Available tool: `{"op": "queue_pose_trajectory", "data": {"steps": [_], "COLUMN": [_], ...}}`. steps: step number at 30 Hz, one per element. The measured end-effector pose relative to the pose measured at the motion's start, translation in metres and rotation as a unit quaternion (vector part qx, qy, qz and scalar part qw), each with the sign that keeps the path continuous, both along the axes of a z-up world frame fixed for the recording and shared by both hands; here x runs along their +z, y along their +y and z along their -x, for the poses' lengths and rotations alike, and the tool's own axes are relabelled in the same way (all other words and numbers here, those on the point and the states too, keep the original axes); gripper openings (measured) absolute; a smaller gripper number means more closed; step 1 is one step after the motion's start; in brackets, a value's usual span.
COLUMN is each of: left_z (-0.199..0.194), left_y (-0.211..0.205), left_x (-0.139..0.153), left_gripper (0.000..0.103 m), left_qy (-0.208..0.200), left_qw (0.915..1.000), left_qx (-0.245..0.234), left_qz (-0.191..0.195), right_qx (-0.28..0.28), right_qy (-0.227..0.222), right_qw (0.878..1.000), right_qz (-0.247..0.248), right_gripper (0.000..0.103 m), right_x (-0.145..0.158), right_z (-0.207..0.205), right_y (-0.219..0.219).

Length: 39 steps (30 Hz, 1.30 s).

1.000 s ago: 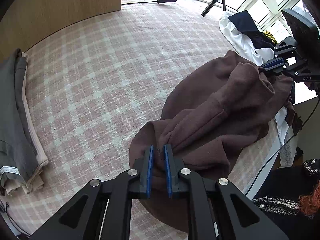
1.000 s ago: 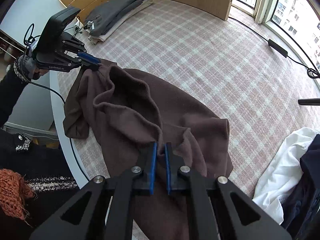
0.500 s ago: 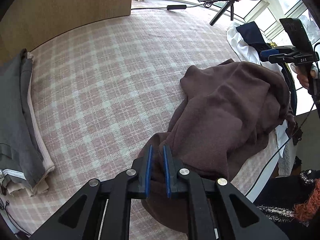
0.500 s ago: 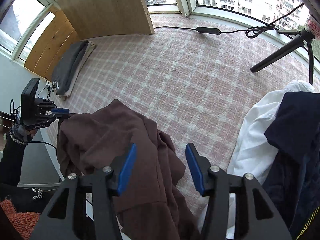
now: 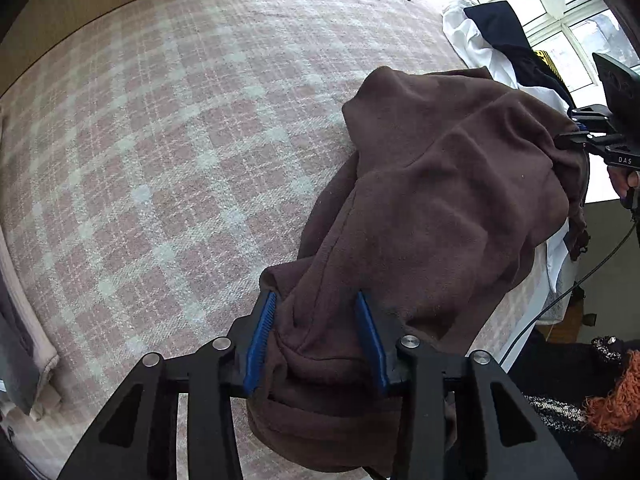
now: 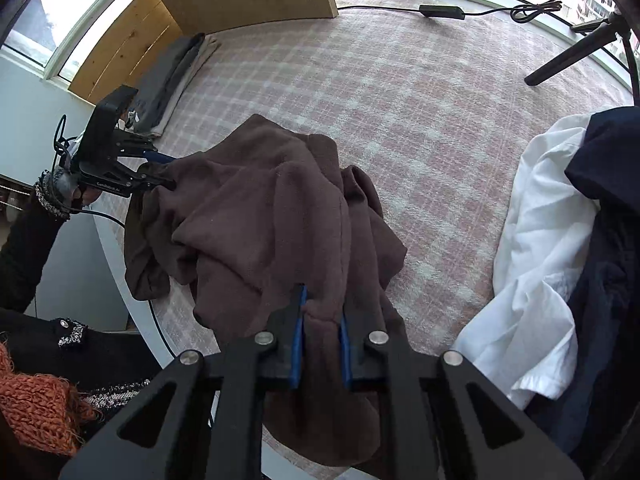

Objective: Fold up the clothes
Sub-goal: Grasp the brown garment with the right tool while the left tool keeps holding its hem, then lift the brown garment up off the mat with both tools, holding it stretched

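A brown fleece garment (image 5: 432, 208) lies bunched on the pink plaid table cover (image 5: 168, 128) near the front edge. My left gripper (image 5: 316, 332) is open, its blue pads standing on either side of a fold of the brown cloth. In the right wrist view the same garment (image 6: 260, 216) is heaped in the middle. My right gripper (image 6: 320, 328) is closed on a thick fold of it. The left gripper (image 6: 160, 170) shows at the garment's far left end.
A pile of white and navy clothes (image 6: 560, 240) lies to the right of the brown garment. Folded grey clothes (image 6: 168, 80) are stacked at the far left. A tripod leg (image 6: 572, 52) and a cable with adapter (image 6: 440, 11) lie at the back.
My left gripper, shut on the brown cloth before, has opened around it. My right gripper let go and opened half a second ago, then closed again on a fold.
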<state>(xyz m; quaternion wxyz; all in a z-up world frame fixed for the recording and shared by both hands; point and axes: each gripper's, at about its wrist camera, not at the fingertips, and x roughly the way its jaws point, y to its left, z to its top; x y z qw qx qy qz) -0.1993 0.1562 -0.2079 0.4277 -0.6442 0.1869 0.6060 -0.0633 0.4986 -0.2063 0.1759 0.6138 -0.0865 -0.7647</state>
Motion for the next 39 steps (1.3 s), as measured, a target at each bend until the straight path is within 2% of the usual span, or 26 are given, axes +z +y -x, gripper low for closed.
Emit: {"op": "queue_pose_trajectory", "data": {"steps": [2,3,6,8,12,14,16,17,18,19,21,22,24,27,28,30,34,35,37,39], "left_z": [-0.006,-0.010,-0.020,-0.021,-0.012,-0.003,0.001,0.001,0.000,-0.002,-0.004,-0.004,-0.010,-0.015,-0.016,-0.029,-0.051,-0.057,-0.069,-0.093], "left_y": [-0.008,-0.012,-0.024,-0.025,-0.018,-0.013,-0.017,-0.019,-0.022,-0.027,-0.048,-0.059,-0.078,-0.083,-0.079,-0.059,0.003,0.022,0.060,0.099], "left_x": [0.016,0.025,0.061,0.088,0.160,0.210,0.265,0.291,0.317,0.344,0.394,0.419,0.450,0.438,0.422,0.374,0.280,0.261,0.228,0.202], "left_gripper": [0.020,0.017,0.014,0.014,0.013,0.011,0.010,0.010,0.002,0.001,0.000,0.000,0.000,0.000,0.000,0.002,0.003,0.004,0.012,0.022], "left_qy": [0.015,0.022,0.046,0.068,0.147,0.208,0.267,0.296,0.330,0.366,0.378,0.383,0.390,0.367,0.353,0.315,0.217,0.196,0.161,0.139], "left_qw": [0.9995,0.9989,0.9953,0.9929,0.9835,0.9716,0.9546,0.9453,0.9339,0.9200,0.9080,0.9016,0.8921,0.9044,0.9110,0.9289,0.9568,0.9616,0.9681,0.9668], "left_qx": [0.018,0.027,0.045,0.041,0.024,0.013,0.007,0.006,0.011,0.024,0.043,0.053,0.054,0.039,0.025,-0.010,-0.066,-0.077,-0.102,-0.148], "left_qz": [-0.021,-0.031,-0.072,-0.089,-0.102,-0.112,-0.132,-0.136,-0.136,-0.137,-0.175,-0.194,-0.221,-0.215,-0.212,-0.194,-0.182,-0.176,-0.162,-0.155], "right_qx": [-0.014,-0.024,-0.046,-0.056,-0.070,-0.078,-0.088,-0.094,-0.102,-0.108,-0.114,-0.115,-0.120,-0.122,-0.124,-0.132,-0.184,-0.203,-0.247,-0.294], "right_qy": [0.021,0.032,0.073,0.098,0.174,0.224,0.274,0.298,0.320,0.340,0.374,0.386,0.400,0.391,0.383,0.357,0.297,0.281,0.248,0.215], "right_qw": [1.000,0.999,0.996,0.993,0.980,0.967,0.949,0.940,0.930,0.921,0.905,0.900,0.895,0.891,0.893,0.904,0.919,0.921,0.922,0.919], "right_qz": [0.000,0.000,-0.022,-0.031,-0.066,-0.093,-0.126,-0.140,-0.148,-0.156,-0.170,-0.169,-0.158,-0.193,-0.200,-0.196,-0.183,-0.176,-0.167,-0.154], "right_gripper": [0.011,0.011,0.010,0.009,0.009,0.009,0.009,0.009,0.009,0.009,0.009,0.009,0.009,0.009,0.009,0.009,0.009,0.009,0.009,0.009], "right_x": [0.014,0.021,0.046,0.065,0.128,0.173,0.219,0.244,0.267,0.288,0.326,0.341,0.363,0.360,0.352,0.328,0.259,0.242,0.211,0.183], "right_z": [-0.014,-0.021,-0.039,-0.042,-0.039,-0.039,-0.043,-0.048,-0.053,-0.059,-0.075,-0.083,-0.096,-0.111,-0.116,-0.127,-0.165,-0.179,-0.207,-0.235], "right_y": [0.005,0.009,0.012,0.010,0.008,0.004,0.000,-0.003,-0.006,-0.009,-0.015,-0.018,-0.020,-0.031,-0.033,-0.028,0.005,0.018,0.049,0.083]}}
